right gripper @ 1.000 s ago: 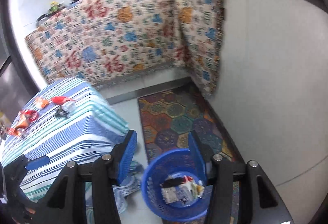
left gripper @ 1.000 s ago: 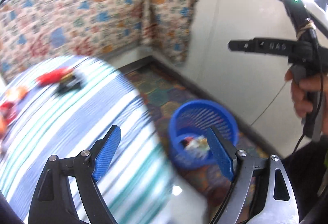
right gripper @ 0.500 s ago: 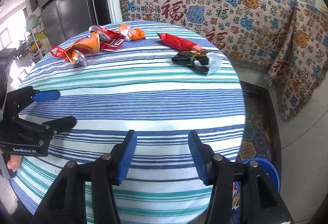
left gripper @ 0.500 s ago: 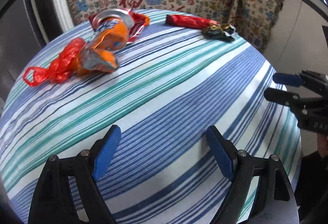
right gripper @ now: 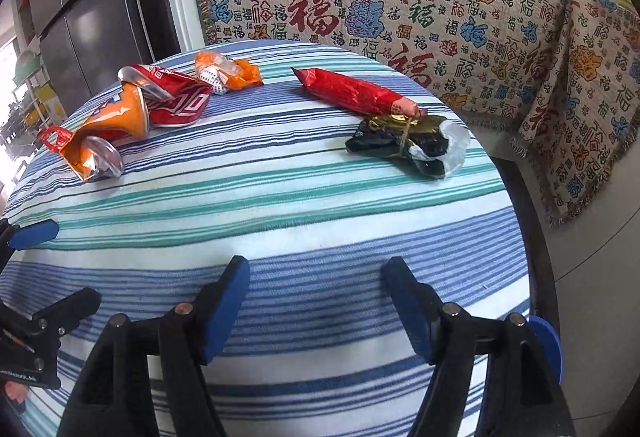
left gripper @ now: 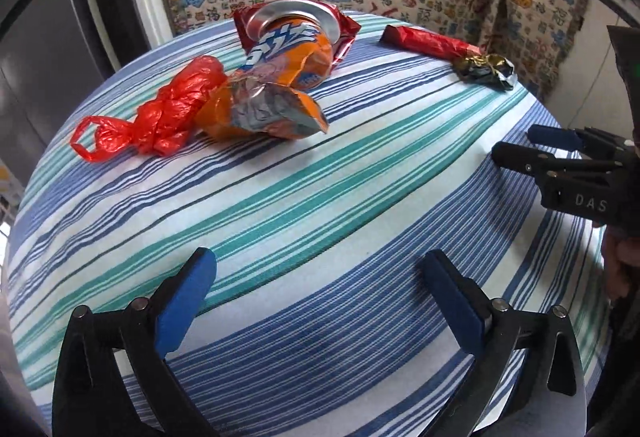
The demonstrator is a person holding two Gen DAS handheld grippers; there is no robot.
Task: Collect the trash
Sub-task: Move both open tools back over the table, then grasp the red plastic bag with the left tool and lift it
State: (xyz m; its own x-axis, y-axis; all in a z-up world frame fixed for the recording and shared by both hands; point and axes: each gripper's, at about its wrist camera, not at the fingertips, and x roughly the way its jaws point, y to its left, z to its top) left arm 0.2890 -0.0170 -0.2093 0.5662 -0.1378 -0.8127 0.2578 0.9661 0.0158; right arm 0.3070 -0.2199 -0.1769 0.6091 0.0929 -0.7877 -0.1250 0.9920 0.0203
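Both sets of jaws opening, nothing between the pads. Left gripper (left gripper: pixel 316 285) and right gripper (right gripper: pixel 316 289) hang over the bare near half of the round blue-and-green striped worktop (right gripper: pixel 280 205). Trash sits along the far edge: crushed orange drink can (left gripper: pixel 276 77) touching the crumpled red plastic bag (left gripper: pixel 160 117) at far left; long red foil wrapper (right gripper: pixel 356 93) touching the black-and-gold crumpled wrapper (right gripper: pixel 400 141) near the right rim. Open cloth between the two clusters.

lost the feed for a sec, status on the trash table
Left gripper and right gripper empty, fingers opening, over the striped tablecloth. Crushed orange can, red bag, red wrapper, dark wrapper not yet picked. Nothing blocking.
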